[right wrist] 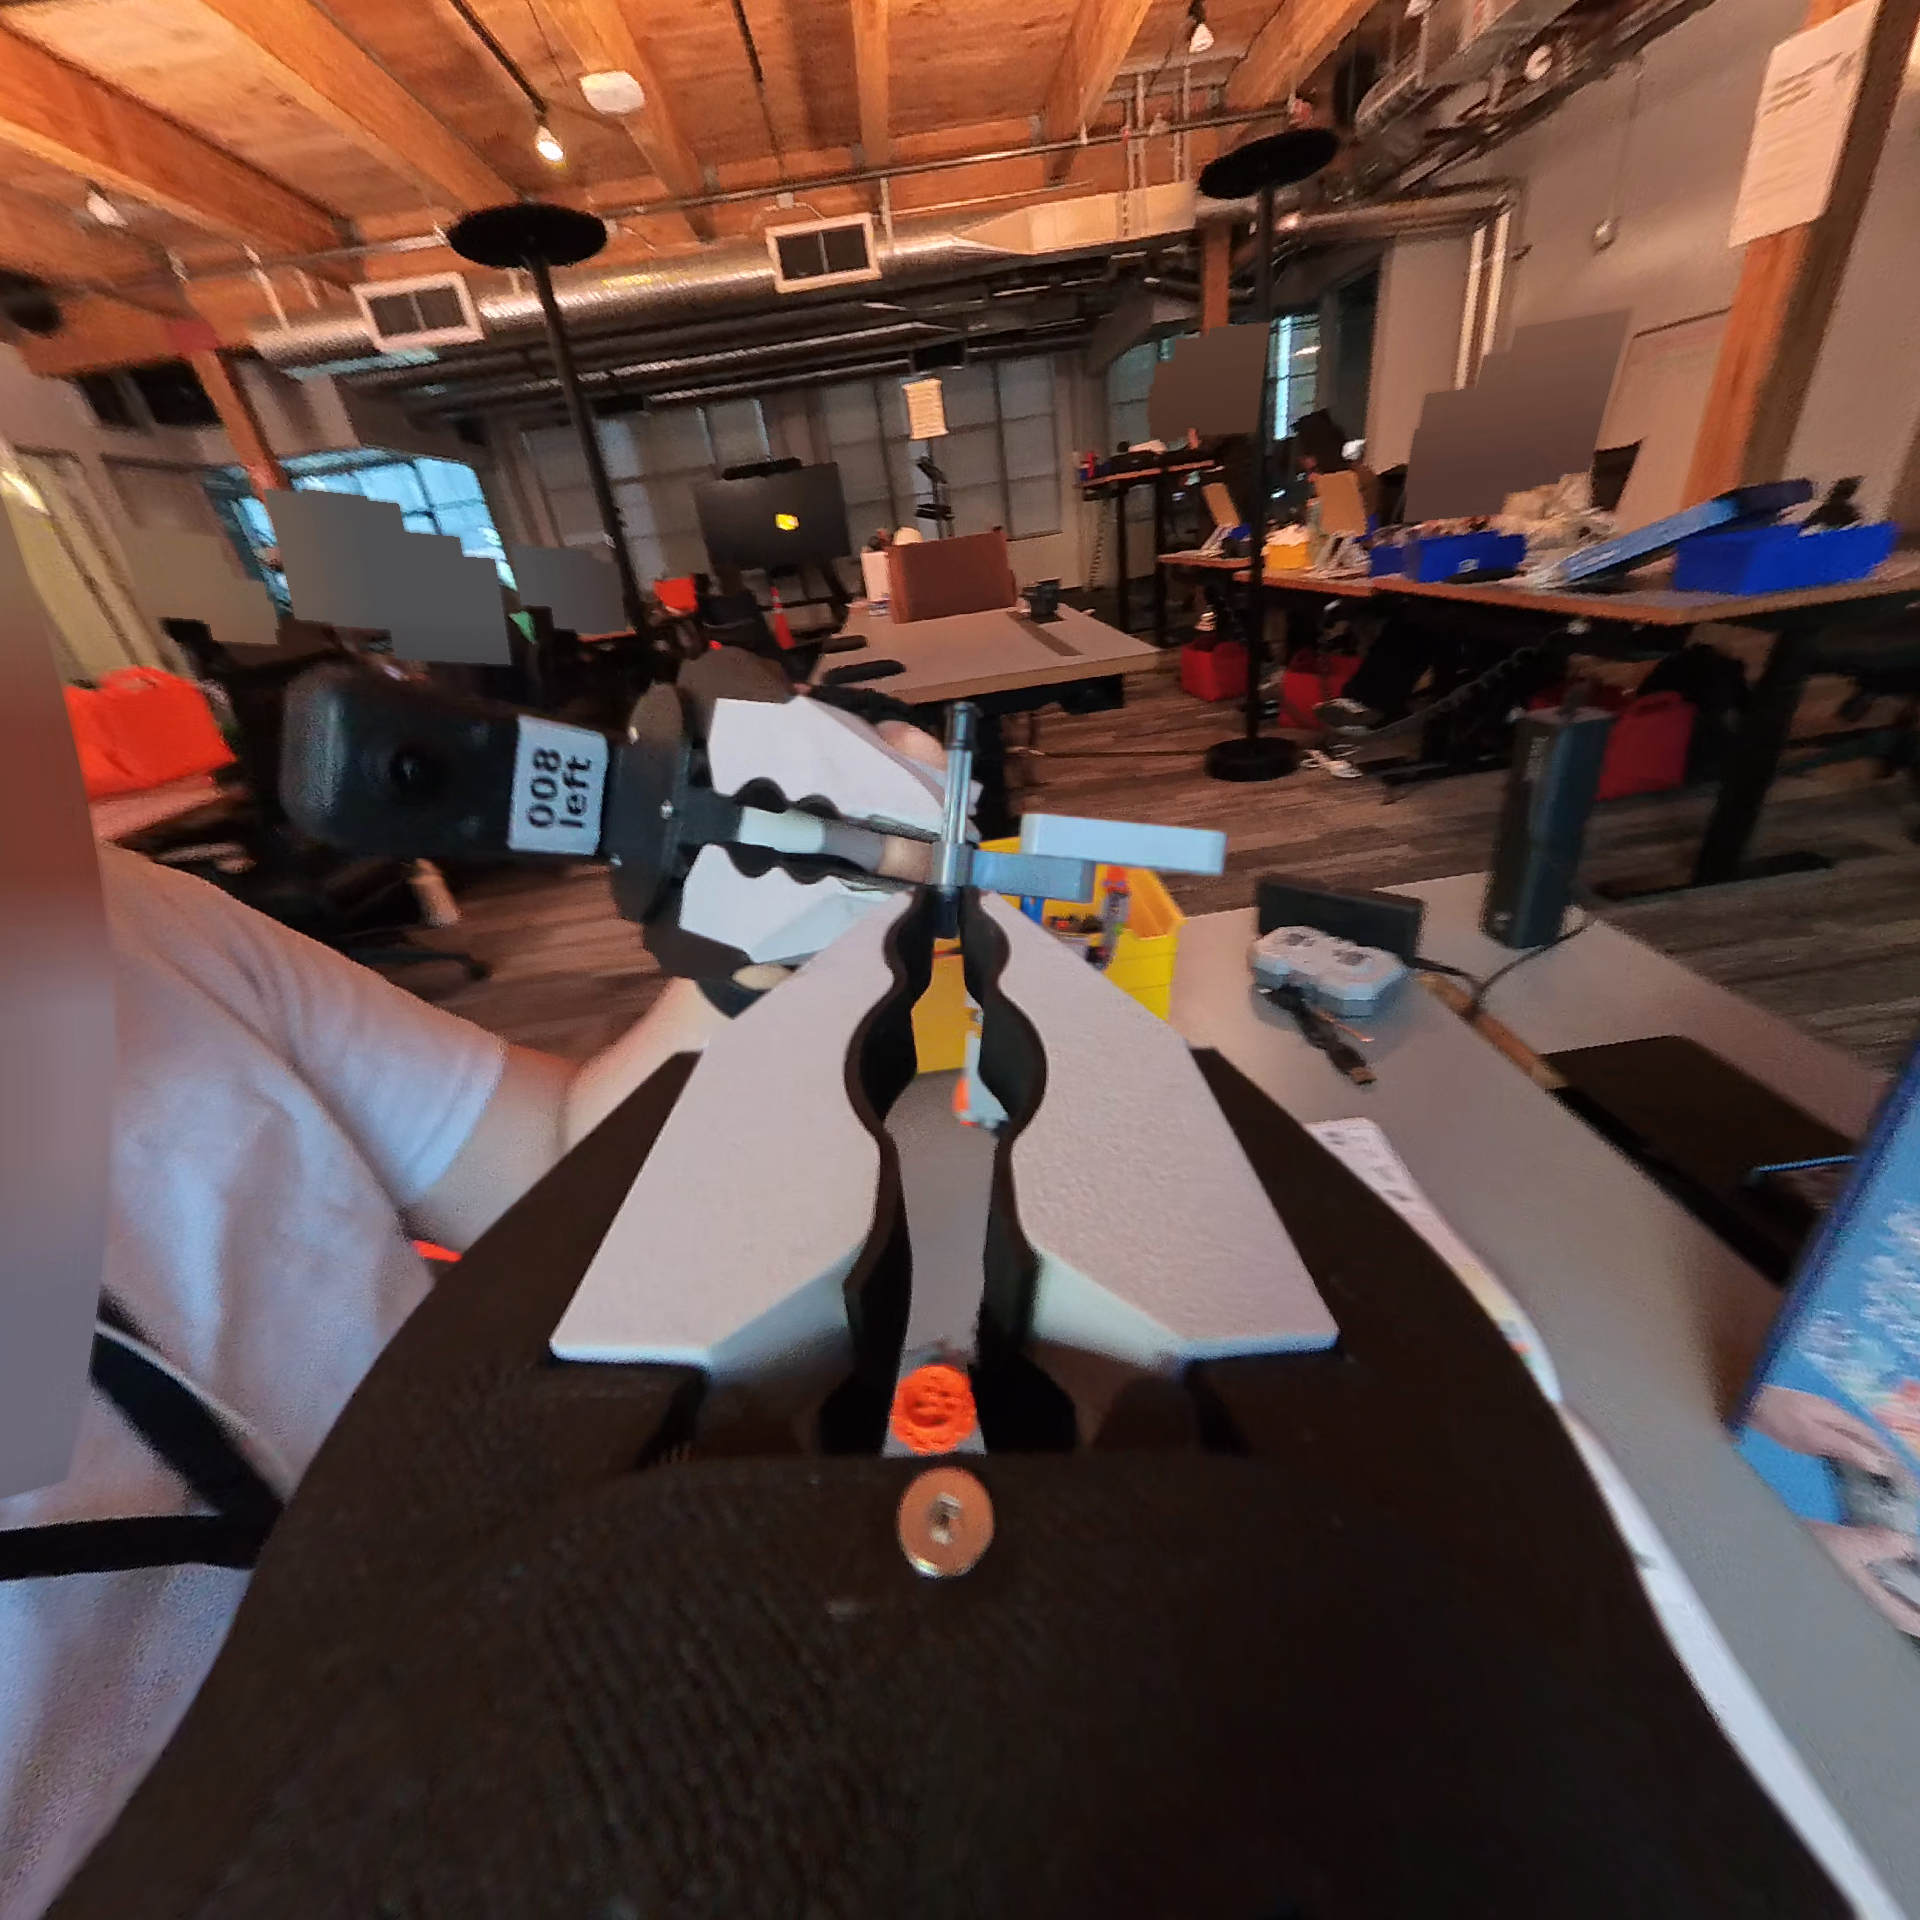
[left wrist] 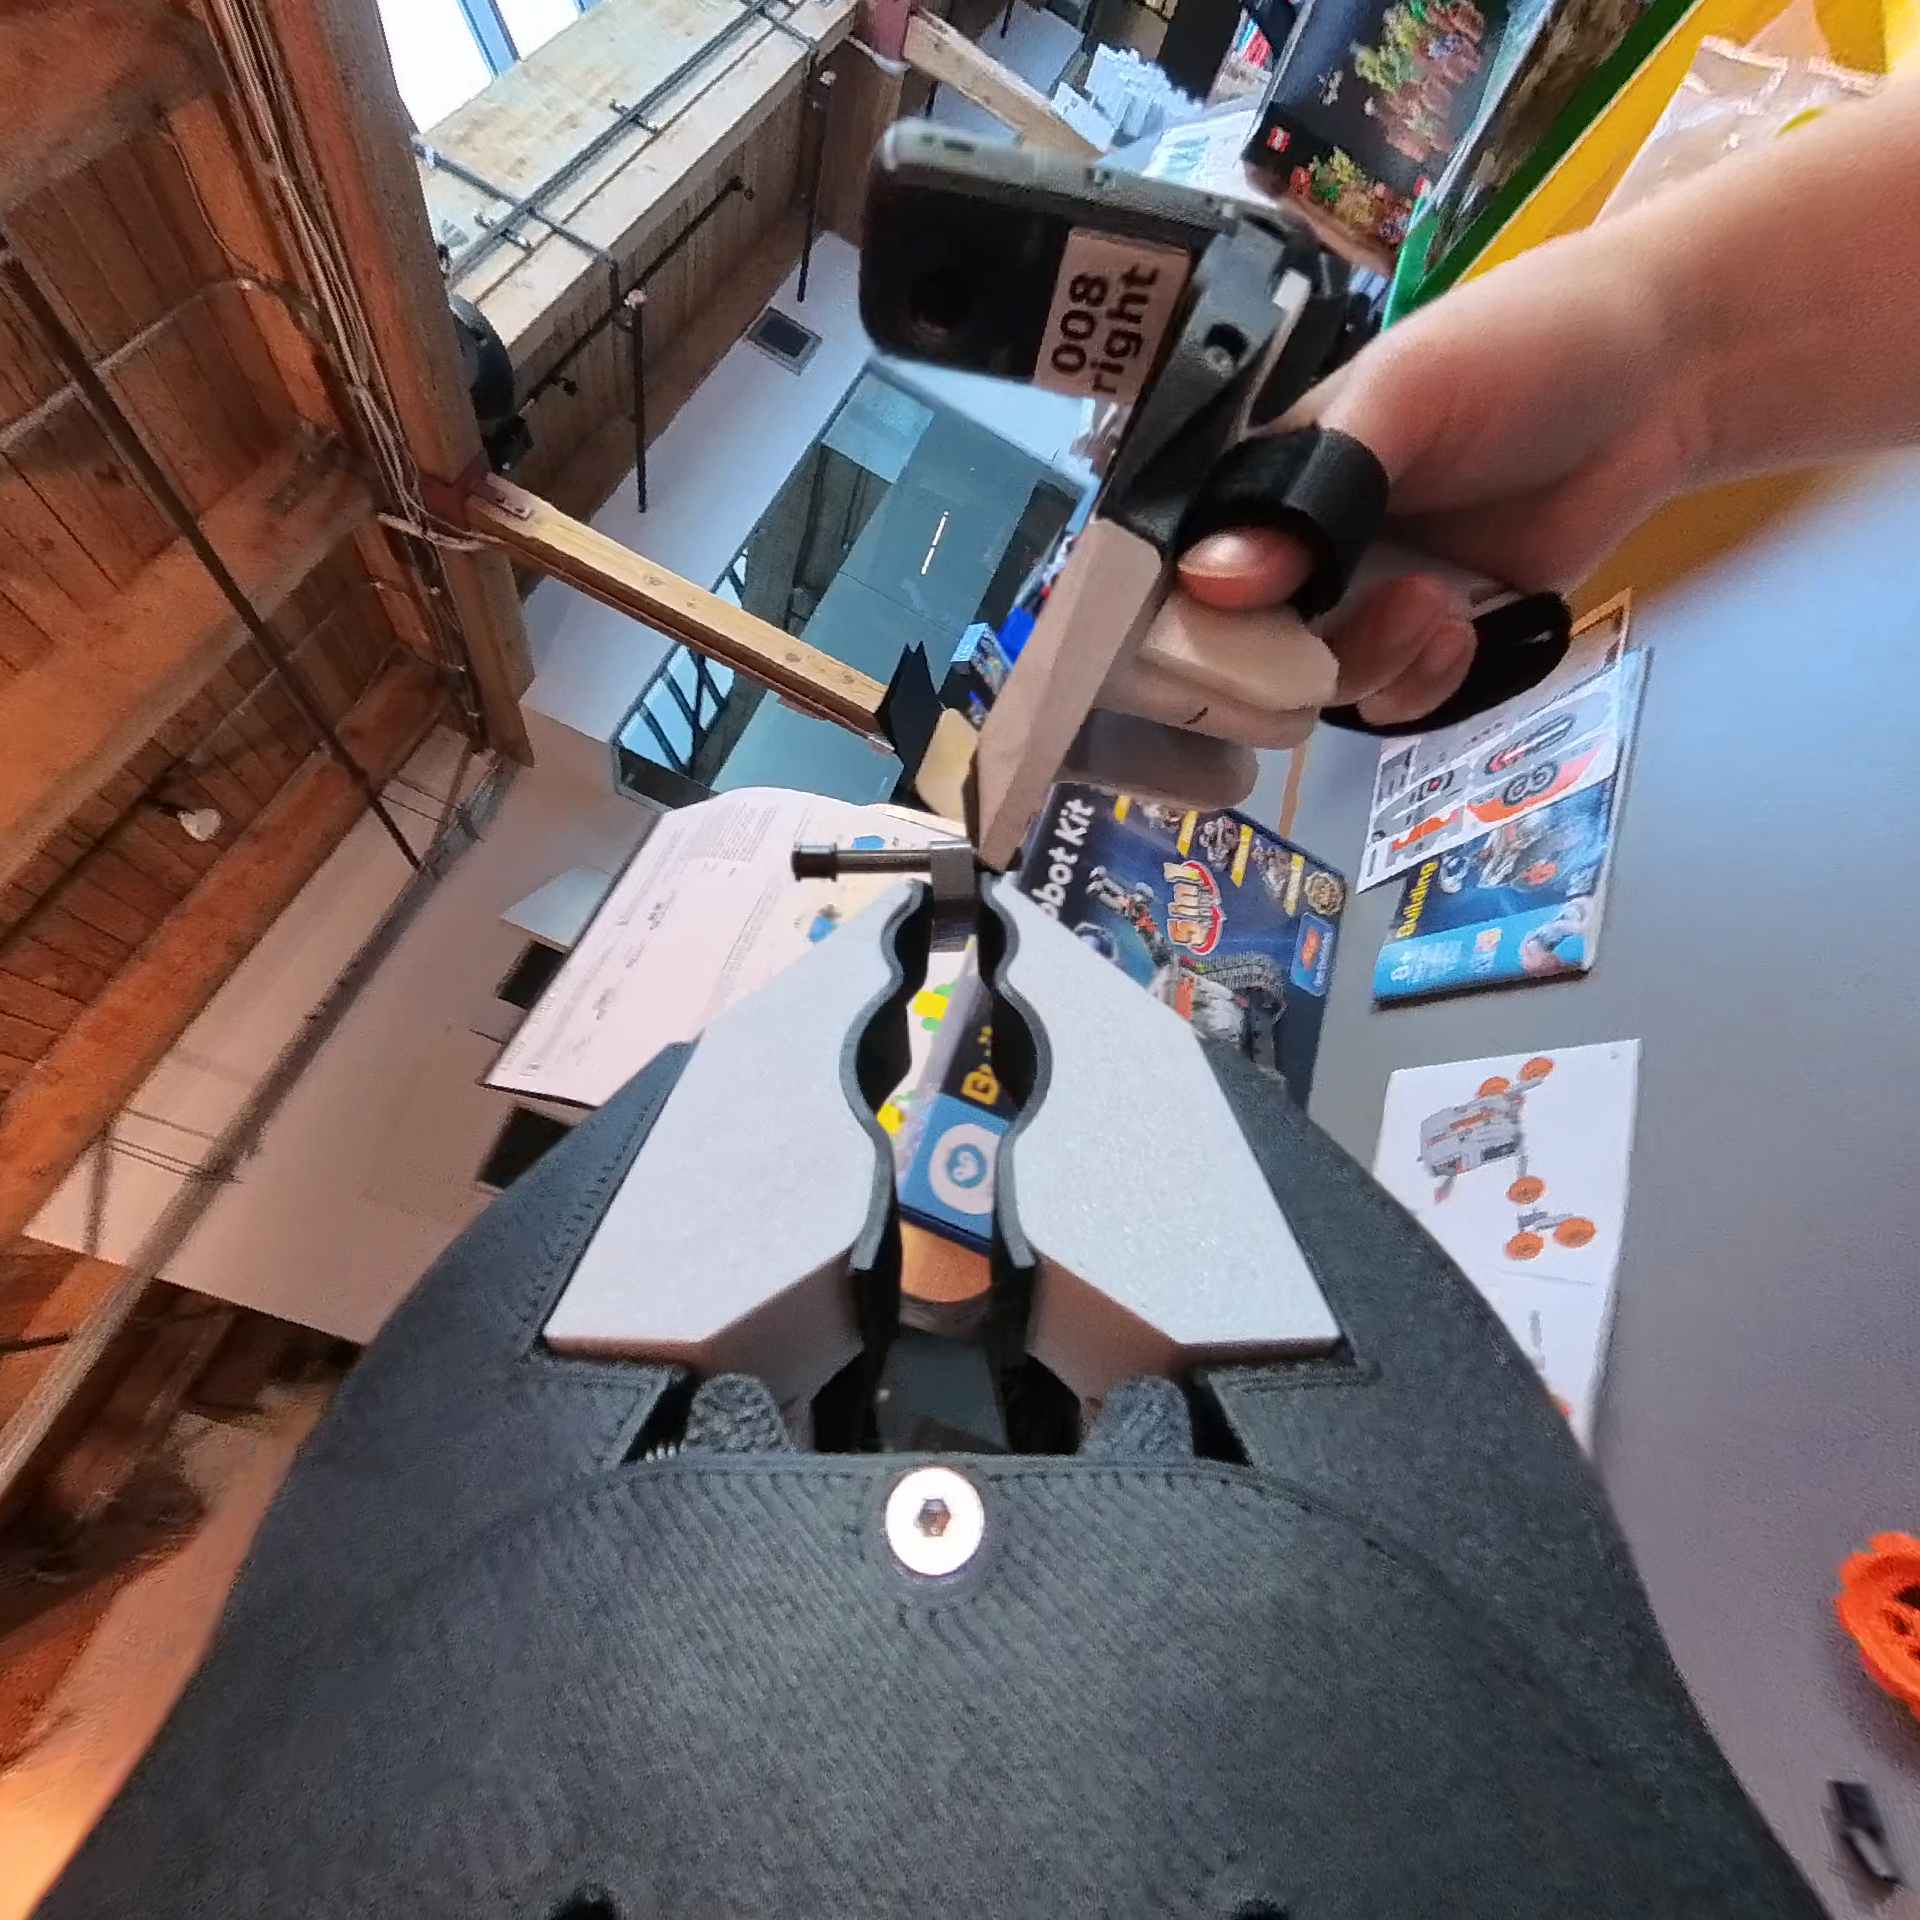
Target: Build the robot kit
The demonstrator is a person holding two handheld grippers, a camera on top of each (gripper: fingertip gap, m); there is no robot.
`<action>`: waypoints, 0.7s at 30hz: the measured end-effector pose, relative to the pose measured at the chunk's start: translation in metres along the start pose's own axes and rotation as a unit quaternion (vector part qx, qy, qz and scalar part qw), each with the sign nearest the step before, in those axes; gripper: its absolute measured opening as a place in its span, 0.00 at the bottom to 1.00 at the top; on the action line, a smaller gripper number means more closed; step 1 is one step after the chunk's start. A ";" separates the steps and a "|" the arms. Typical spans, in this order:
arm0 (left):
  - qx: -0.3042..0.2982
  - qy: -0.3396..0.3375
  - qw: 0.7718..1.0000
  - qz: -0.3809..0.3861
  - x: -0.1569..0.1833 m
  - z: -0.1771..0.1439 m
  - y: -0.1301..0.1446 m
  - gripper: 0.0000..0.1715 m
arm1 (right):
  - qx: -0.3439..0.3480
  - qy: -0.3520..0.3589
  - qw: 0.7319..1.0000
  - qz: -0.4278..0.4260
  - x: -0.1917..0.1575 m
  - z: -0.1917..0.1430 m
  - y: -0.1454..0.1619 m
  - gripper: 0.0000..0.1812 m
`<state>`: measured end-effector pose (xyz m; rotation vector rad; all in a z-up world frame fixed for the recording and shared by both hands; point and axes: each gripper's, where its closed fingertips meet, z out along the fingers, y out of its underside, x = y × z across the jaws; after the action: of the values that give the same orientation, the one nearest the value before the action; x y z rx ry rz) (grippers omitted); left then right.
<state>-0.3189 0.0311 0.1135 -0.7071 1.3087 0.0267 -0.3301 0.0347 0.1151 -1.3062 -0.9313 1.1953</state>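
Both grippers meet in the air on one small part: a flat grey beam [right wrist: 1112, 850] with a thin dark axle [right wrist: 958, 774] through one end. My left gripper [left wrist: 956, 914] is shut on the beam's end, and the axle [left wrist: 862, 862] sticks out to the left of its tips. My right gripper [right wrist: 951, 906] is shut on the axle's lower end, with the beam pointing right above its tips. The right gripper [left wrist: 982, 847], held by a bare hand, comes down from the upper right in the left wrist view. The left gripper [right wrist: 904, 842] comes in from the left in the right wrist view.
On the grey table [left wrist: 1766, 1247] lie a robot kit box [left wrist: 1195, 925], building booklets [left wrist: 1507, 831] and an orange gear [left wrist: 1886, 1621]. A yellow bin [right wrist: 1138, 935], a grey battery box [right wrist: 1330, 966] and a blue box [right wrist: 1829, 1351] show ahead. A person's white sleeve [right wrist: 260, 1091] is at the left. Less than 4 cm separates the two grippers' tips.
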 end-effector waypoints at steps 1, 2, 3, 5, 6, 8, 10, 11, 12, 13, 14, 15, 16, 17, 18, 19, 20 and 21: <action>0.001 0.006 1.000 -0.020 0.001 0.001 0.001 0.04 | -0.004 0.017 1.000 -0.022 0.004 -0.002 0.000 0.02; 0.001 0.015 0.999 -0.043 0.001 0.001 0.001 0.05 | -0.008 0.036 0.998 -0.050 0.007 -0.005 -0.001 0.02; 0.005 0.023 0.997 -0.071 -0.001 -0.001 0.001 0.08 | -0.011 0.056 0.995 -0.086 0.010 -0.009 -0.003 0.02; 0.031 0.061 0.985 -0.160 -0.005 -0.010 -0.005 0.11 | -0.025 0.108 0.979 -0.168 0.015 -0.017 -0.007 0.02; 0.051 0.086 0.971 -0.215 -0.009 -0.016 -0.009 0.10 | -0.041 0.129 0.967 -0.216 0.016 -0.020 -0.006 0.02; 0.082 0.110 0.941 -0.311 -0.022 -0.027 -0.011 0.09 | -0.068 0.149 0.937 -0.310 0.009 -0.021 -0.004 0.02; 0.097 0.145 0.914 -0.365 -0.021 -0.032 -0.014 0.09 | -0.100 0.154 0.916 -0.358 0.003 -0.018 0.002 0.02; 0.092 0.166 0.906 -0.378 -0.015 -0.033 -0.014 0.10 | -0.113 0.150 0.912 -0.365 0.000 -0.015 0.007 0.02; 0.075 0.175 0.904 -0.384 -0.009 -0.032 -0.011 0.12 | -0.123 0.144 0.911 -0.367 -0.003 -0.012 0.012 0.02; 0.053 0.174 0.906 -0.382 -0.004 -0.031 -0.005 0.13 | -0.131 0.138 0.911 -0.365 -0.004 -0.010 0.018 0.02; 0.031 0.176 0.909 -0.377 0.003 -0.032 0.000 0.12 | -0.138 0.133 0.913 -0.360 -0.005 -0.008 0.022 0.02; 0.011 0.183 0.911 -0.369 0.014 -0.036 0.004 0.11 | -0.147 0.124 0.915 -0.354 -0.007 -0.006 0.029 0.02; -0.007 0.185 0.914 -0.361 0.024 -0.040 0.010 0.10 | -0.158 0.117 0.916 -0.350 -0.009 -0.005 0.036 0.02; -0.022 0.184 0.916 -0.355 0.035 -0.044 0.017 0.09 | -0.174 0.112 0.914 -0.349 -0.010 -0.004 0.045 0.02; -0.031 0.180 0.915 -0.359 0.045 -0.048 0.022 0.09 | -0.199 0.106 0.910 -0.348 -0.012 -0.005 0.059 0.02; -0.027 0.176 0.911 -0.372 0.054 -0.051 0.024 0.09 | -0.228 0.104 0.903 -0.349 -0.013 -0.007 0.076 0.02; -0.015 0.176 0.903 -0.391 0.064 -0.055 0.024 0.09 | -0.252 0.105 0.894 -0.354 -0.013 -0.011 0.093 0.02; -0.005 0.182 0.895 -0.407 0.076 -0.057 0.024 0.08 | -0.268 0.108 0.888 -0.359 -0.014 -0.015 0.109 0.02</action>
<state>-0.3566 -0.0052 0.0307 -1.2668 1.2666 -0.8130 -0.3300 0.0066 0.0080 -1.2891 -1.4672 0.2079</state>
